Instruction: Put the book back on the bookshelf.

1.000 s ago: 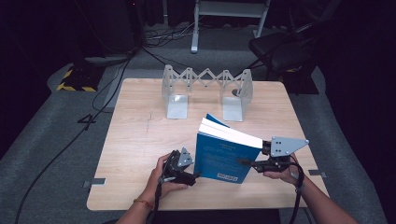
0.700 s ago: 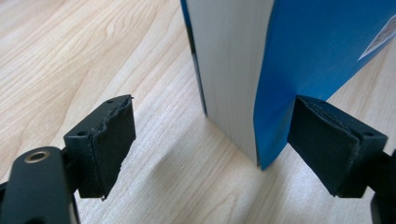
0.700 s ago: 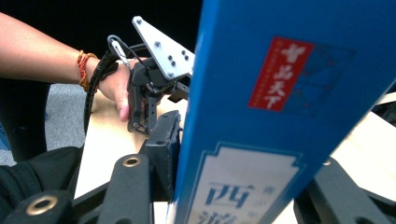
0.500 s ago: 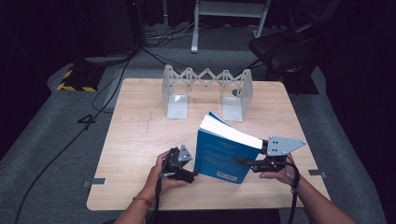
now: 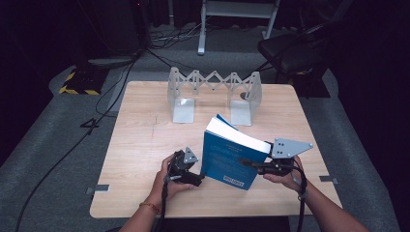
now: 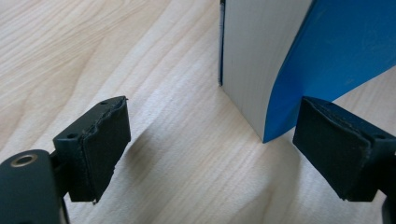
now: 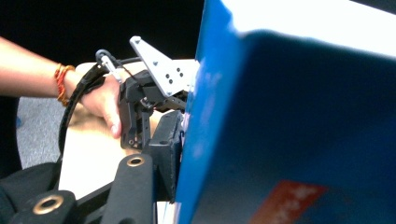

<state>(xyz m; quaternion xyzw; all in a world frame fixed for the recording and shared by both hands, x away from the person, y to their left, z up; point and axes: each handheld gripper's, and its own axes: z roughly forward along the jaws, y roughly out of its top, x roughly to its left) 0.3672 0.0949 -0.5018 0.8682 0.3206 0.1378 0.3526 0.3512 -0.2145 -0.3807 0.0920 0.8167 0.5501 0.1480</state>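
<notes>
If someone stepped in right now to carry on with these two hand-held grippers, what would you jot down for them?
Left hand-held gripper: jaws open and just been opening further; the book's lower corner sits between them, but the pads are not pressing on it.
Right hand-held gripper: shut on the blue book, clamping its front cover.
Book: stands upright, slightly fanned, near the front of the wooden table, its bottom edge on the wood.
Metal book rack: at the back of the table, nothing in it.
Done: book stood up and steadied.
Left: probably moving it into the rack; keep the right grip, or it may tip.
</notes>
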